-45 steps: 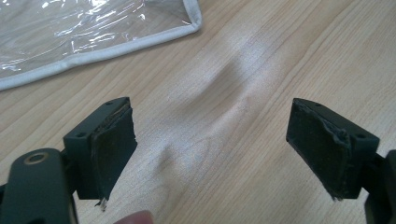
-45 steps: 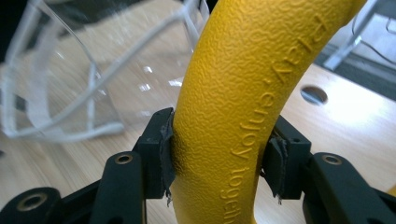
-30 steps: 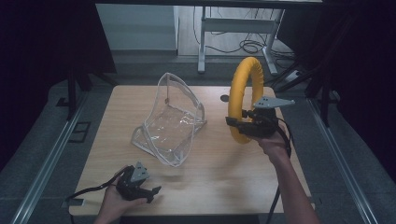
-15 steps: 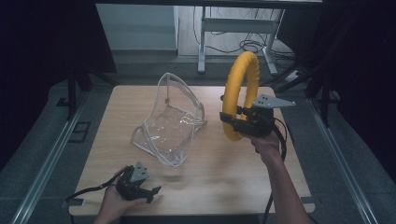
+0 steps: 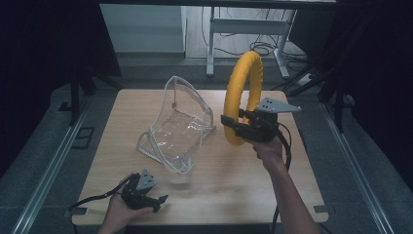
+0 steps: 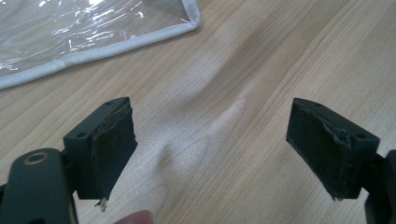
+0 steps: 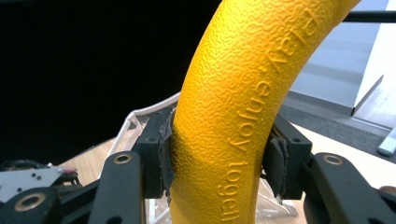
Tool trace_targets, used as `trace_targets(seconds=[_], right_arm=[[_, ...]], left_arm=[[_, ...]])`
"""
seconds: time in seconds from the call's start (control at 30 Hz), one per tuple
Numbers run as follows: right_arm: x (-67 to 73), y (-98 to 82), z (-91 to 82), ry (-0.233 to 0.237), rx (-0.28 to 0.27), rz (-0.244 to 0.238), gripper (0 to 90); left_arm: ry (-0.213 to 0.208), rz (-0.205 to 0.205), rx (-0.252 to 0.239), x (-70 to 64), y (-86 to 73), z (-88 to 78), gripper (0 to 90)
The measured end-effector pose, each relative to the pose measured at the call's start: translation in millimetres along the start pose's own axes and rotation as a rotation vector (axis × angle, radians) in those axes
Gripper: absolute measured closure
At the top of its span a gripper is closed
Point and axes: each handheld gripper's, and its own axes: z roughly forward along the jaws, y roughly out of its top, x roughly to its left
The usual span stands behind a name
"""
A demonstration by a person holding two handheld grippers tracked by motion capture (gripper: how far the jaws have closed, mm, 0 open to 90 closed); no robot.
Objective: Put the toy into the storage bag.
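Nearest us, we see the left gripper resting low at the front edge of the wooden surface, its jaws spread wide with nothing between them. Beyond it lies a clear plastic pouch. Farther right, the right gripper has its jaws clamped around a yellow ring, held upright above the surface.
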Motion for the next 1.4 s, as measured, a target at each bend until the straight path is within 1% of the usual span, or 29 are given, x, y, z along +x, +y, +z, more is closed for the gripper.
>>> trace_targets(seconds=[0.17, 0.7, 0.73, 0.97, 1.0, 1.2, 1.33, 1.4], right_arm=[[5.4, 2.4, 0.5, 0.007, -0.028, -0.015, 49.2], [23.0, 17.7, 1.6, 0.052, -0.086, -0.043, 49.1], [23.6, 18.7, 2.0, 0.059, -0.092, -0.047, 49.1], [30.1, 27.6, 7.0, 0.07, -0.115, -0.049, 49.0], [30.9, 28.9, 8.0, 0.073, -0.12, -0.058, 49.0], [37.9, 35.1, 13.7, 0.091, -0.129, -0.072, 49.0], [39.9, 38.4, 14.4, 0.094, -0.128, -0.071, 49.0], [41.2, 40.0, 15.4, 0.096, -0.131, -0.079, 49.0]], left_arm=[[0.001, 0.0, 0.001, 0.0, 0.1, -0.5, 15.4], [-0.002, 0.004, 0.005, 0.4, 0.0, -0.1, 15.3], [-0.002, 0.006, 0.008, 0.5, 0.0, -0.1, 15.3], [-0.004, 0.009, 0.011, 0.8, 0.1, -0.1, 15.2], [-0.003, 0.008, 0.01, 0.9, 0.1, -0.3, 15.2], [-0.004, 0.011, 0.011, 1.1, -0.1, -0.6, 15.2], [-0.001, 0.01, 0.01, 1.3, -0.1, -1.1, 15.2], [-0.003, 0.011, 0.011, 1.1, -0.1, -0.5, 15.2]])
